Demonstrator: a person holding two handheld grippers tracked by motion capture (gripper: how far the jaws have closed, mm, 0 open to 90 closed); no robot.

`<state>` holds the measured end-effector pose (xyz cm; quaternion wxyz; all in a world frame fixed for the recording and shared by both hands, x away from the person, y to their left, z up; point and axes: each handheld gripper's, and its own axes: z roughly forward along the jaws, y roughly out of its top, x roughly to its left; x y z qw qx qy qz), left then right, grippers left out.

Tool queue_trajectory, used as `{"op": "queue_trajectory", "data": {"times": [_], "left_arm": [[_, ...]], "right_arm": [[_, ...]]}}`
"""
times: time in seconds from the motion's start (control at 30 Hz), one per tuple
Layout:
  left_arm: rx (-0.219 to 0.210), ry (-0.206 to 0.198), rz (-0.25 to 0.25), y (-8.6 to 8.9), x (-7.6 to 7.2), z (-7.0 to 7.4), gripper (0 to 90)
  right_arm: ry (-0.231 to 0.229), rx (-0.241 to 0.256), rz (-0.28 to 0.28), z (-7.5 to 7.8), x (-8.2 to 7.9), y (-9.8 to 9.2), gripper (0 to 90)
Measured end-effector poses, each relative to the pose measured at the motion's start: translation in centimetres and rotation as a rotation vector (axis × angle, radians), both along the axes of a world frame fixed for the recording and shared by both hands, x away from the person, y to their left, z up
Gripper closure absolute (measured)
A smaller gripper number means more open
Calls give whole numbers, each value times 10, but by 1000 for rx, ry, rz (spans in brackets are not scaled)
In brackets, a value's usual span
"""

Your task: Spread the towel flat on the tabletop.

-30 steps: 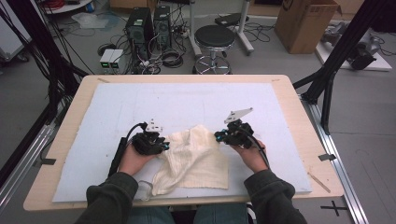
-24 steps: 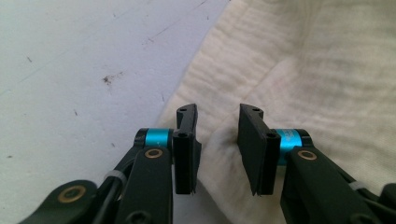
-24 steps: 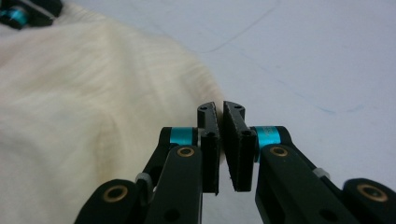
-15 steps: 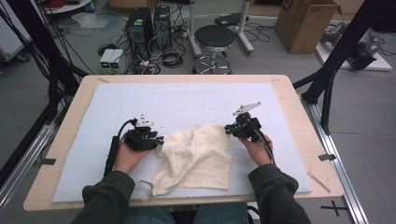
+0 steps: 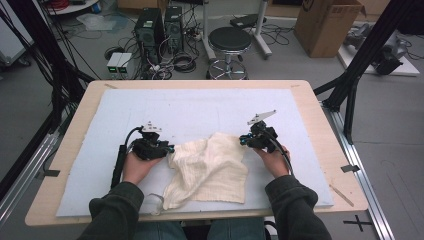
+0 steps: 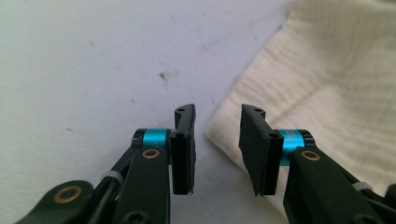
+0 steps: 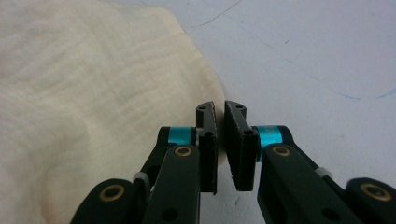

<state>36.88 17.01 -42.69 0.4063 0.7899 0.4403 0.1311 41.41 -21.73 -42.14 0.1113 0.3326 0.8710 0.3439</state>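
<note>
- Pale blue matting (image 5: 200,107) covers the table; high view: cream cloth (image 5: 210,167) lies lower centre, between left gripper (image 5: 167,148) and right gripper (image 5: 243,141), both at its upper corners.
- Left gripper view: jaws part-open, empty; cloth edge (image 6: 233,119) sits just right of the gap.
- Right gripper view: jaws nearly closed, holding nothing; cloth (image 7: 93,93) spreads left, its edge just beside the tips.

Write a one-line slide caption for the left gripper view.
Left gripper, jaws open, at the edge of a cream cloth on the pale blue mat.
</note>
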Motion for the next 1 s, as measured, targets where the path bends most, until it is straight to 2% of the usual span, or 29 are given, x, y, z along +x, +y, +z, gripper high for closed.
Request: {"op": "queue_trajectory", "data": {"times": [0.07, 0.2, 0.37, 0.53, 0.63, 0.7, 0.77, 0.83, 0.9, 0.93, 1.0], "left_arm": [[-18, -1, 9, 1, 1, 1, 680], [-3, 27, -13, -4, 3, -4, 682], [64, 43, -53, -13, 1, -10, 687], [93, 17, -48, -14, -1, -10, 740], [92, 12, -67, -17, -2, -10, 849], [110, -3, -74, -18, -3, -9, 868], [105, -3, -70, -18, -3, -9, 872], [108, -17, -68, -15, -4, -6, 874], [116, -56, -63, -9, -8, 2, 875], [106, -69, -47, -6, -8, 6, 876], [97, -87, -23, 1, -6, 11, 877]], "right_arm": [[-4, 3, -1, 0, 1, 0, 837], [-5, 9, -2, 0, 1, 0, 837], [-4, 31, -2, 0, 1, -1, 837], [2, 56, -5, -5, -2, -3, 837], [8, 77, -5, -9, -3, -7, 837], [18, 83, -8, -10, -4, -7, 837], [9, 87, 4, -10, -5, -6, 837], [12, 93, 17, -7, -8, -3, 838], [-1, 90, 44, -3, -11, -1, 840], [-20, 89, 56, 1, -15, 0, 842], [-27, 96, 60, 9, -16, -1, 844]]}}
